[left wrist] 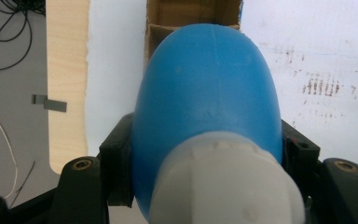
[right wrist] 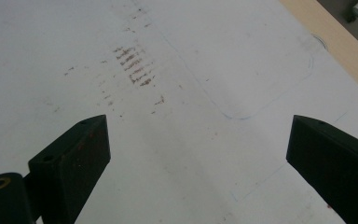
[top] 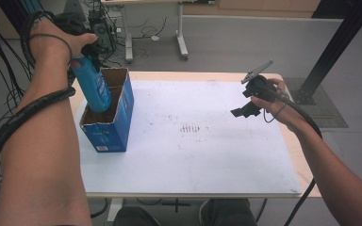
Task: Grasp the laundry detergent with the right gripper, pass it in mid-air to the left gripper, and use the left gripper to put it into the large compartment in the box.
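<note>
The left gripper (left wrist: 205, 158) has its jaws clamped on a blue bottle (left wrist: 209, 98), one black jaw pressed against each side just below the grey cap (left wrist: 223, 182), which faces the camera in the left gripper view. In the high view the left gripper (top: 90, 49) holds the bottle (top: 93, 87) bottom-down and tilted, with its lower end inside the open top of a blue box (top: 111, 125). The box stands upright near the left edge of the tabletop (top: 207, 155), its brown cardboard flaps folded open; in the left gripper view the box (left wrist: 193, 14) shows past the far end of the bottle.

The right gripper (right wrist: 198, 149) has its jaws spread wide with nothing between them, pointed at the bare white sheet that covers the tabletop (right wrist: 205, 70). A patch of brown smudges (right wrist: 133, 65) marks the sheet ahead of the jaws. In the high view the right gripper (top: 245, 110) hangs above the right part of the tabletop, well apart from the box and bottle, in a hand (top: 278, 101) with a cable trailing back along the forearm.
</note>
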A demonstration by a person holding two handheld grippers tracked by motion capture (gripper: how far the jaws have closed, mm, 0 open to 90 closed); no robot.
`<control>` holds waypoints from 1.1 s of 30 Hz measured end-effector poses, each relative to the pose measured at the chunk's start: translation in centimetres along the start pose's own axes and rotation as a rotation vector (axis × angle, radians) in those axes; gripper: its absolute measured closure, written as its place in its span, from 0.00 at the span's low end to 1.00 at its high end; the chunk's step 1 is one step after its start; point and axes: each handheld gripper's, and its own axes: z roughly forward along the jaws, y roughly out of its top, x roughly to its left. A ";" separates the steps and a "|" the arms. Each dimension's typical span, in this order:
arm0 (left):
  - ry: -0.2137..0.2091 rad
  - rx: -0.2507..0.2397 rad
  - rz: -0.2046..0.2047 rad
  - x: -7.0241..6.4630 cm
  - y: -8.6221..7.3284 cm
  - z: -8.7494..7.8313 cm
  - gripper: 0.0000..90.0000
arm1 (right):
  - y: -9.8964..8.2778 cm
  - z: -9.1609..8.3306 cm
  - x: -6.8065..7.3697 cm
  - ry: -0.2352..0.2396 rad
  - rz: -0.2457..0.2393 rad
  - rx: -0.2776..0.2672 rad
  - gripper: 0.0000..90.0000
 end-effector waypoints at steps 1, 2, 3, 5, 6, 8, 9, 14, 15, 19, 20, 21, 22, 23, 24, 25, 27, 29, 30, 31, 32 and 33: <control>0.001 0.001 0.000 0.0 0.0 0.5 0.41 | 0.0 0.0 0.0 -0.001 -0.001 0.000 0.07; 0.001 0.004 0.003 0.1 -0.1 0.8 0.41 | 0.1 0.0 0.1 -0.001 -0.004 0.001 0.07; 0.000 0.004 0.001 0.1 -0.1 1.3 0.41 | 0.2 0.0 0.1 -0.002 -0.004 0.001 0.07; -0.001 0.002 0.006 0.1 -0.2 2.0 0.41 | 0.2 0.1 0.3 -0.005 -0.009 0.000 0.07; -0.004 0.002 0.003 0.1 -0.3 2.4 0.41 | 0.3 0.1 0.3 -0.004 -0.010 0.002 0.07; -0.008 0.008 0.003 0.2 -0.3 3.5 0.41 | 0.3 0.2 0.4 -0.004 -0.013 0.005 0.07; -0.010 0.010 0.002 0.2 -0.4 4.0 0.41 | 0.3 0.3 0.5 -0.003 -0.015 0.006 0.07; -0.011 0.021 0.015 0.3 -0.6 6.6 0.41 | 0.4 0.5 0.8 -0.008 -0.019 0.007 0.07; -0.010 0.024 0.014 0.4 -0.7 7.2 0.41 | 0.4 0.5 0.8 -0.012 -0.021 0.011 0.07; -0.002 0.036 0.019 0.4 -0.7 9.0 0.41 | 0.5 0.7 0.9 -0.014 -0.025 0.014 0.07; -0.002 0.039 0.021 0.4 -0.7 9.4 0.41 | 0.5 0.7 1.0 -0.016 -0.026 0.016 0.07; -0.003 0.039 0.021 0.4 -0.7 9.7 0.41 | 0.5 0.8 1.0 -0.016 -0.026 0.017 0.07; -0.005 0.042 0.020 0.5 -0.7 10.2 0.41 | 0.5 0.9 1.0 -0.017 -0.026 0.019 0.07; -0.008 0.043 0.019 0.5 -0.8 10.6 0.41 | 0.5 1.0 1.0 -0.017 -0.025 0.020 0.07; -0.011 0.045 0.017 0.6 -0.8 11.0 0.41 | 0.5 1.0 1.0 -0.016 -0.026 0.021 0.07; -0.013 0.043 0.016 0.6 -0.8 11.4 0.41 | 0.5 1.1 1.1 -0.017 -0.025 0.023 0.07; -0.015 0.041 0.021 0.7 -0.9 12.1 0.41 | 0.5 1.3 1.0 -0.017 -0.025 0.029 0.07; -0.013 0.041 0.027 0.7 -1.0 12.8 0.41 | 0.5 1.4 1.0 -0.022 -0.024 0.026 0.07; -0.010 0.038 0.029 0.7 -1.0 13.1 0.41 | 0.5 1.4 1.0 -0.023 -0.023 0.026 0.07; -0.010 0.037 0.031 0.8 -1.0 13.4 0.41 | 0.5 1.4 1.0 -0.024 -0.023 0.027 0.07; -0.010 0.036 0.031 0.8 -1.1 13.6 0.41 | 0.5 1.4 0.9 -0.025 -0.023 0.028 0.07; -0.012 0.035 0.034 0.8 -1.1 13.9 0.41 | 0.6 1.5 0.9 -0.025 -0.023 0.029 0.07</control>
